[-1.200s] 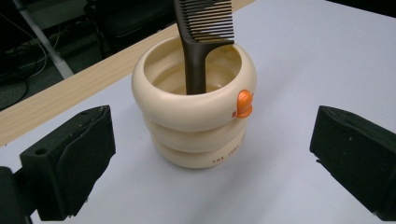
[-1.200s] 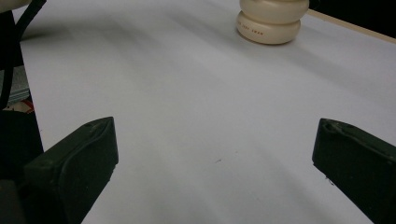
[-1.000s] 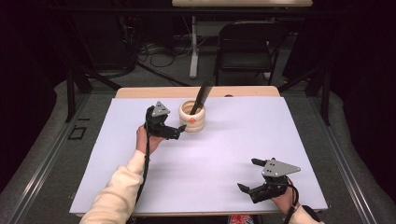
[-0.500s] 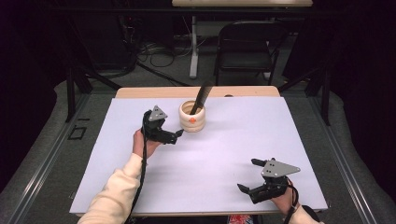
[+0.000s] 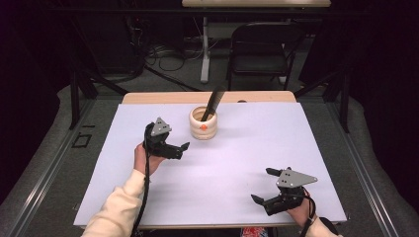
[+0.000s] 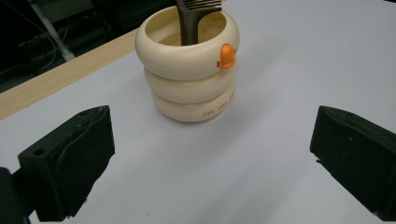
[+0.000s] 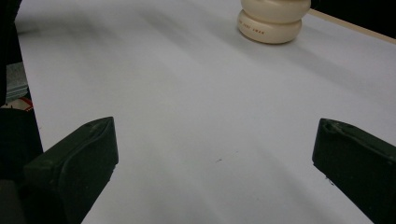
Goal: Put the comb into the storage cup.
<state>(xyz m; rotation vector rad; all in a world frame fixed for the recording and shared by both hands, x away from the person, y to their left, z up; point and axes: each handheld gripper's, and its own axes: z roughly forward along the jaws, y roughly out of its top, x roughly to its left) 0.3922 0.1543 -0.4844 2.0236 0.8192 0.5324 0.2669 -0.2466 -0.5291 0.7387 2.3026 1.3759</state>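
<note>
A cream ribbed holder (image 5: pixel 203 124) with a small orange mark stands upright near the table's far middle. A black comb (image 5: pixel 212 101) leans out of its mouth. In the left gripper view the holder (image 6: pixel 190 70) is straight ahead, with the comb (image 6: pixel 194 18) standing in it. My left gripper (image 5: pixel 181 149) hangs open a little left of and nearer than the holder, nothing between its jaws. My right gripper (image 5: pixel 263 185) rests open near the front right of the table, jaws wide apart. From the right gripper view the holder (image 7: pixel 272 19) is far off.
A white sheet (image 5: pixel 237 153) covers the table, with a strip of bare wood (image 5: pixel 163 98) along the far edge. Behind the table stand a folding chair (image 5: pixel 264 47) and cables on the floor. Dark frame rails (image 5: pixel 74 94) run along both sides.
My left gripper has drawn back from the holder toward the front left, still open. The right gripper has stayed put.
</note>
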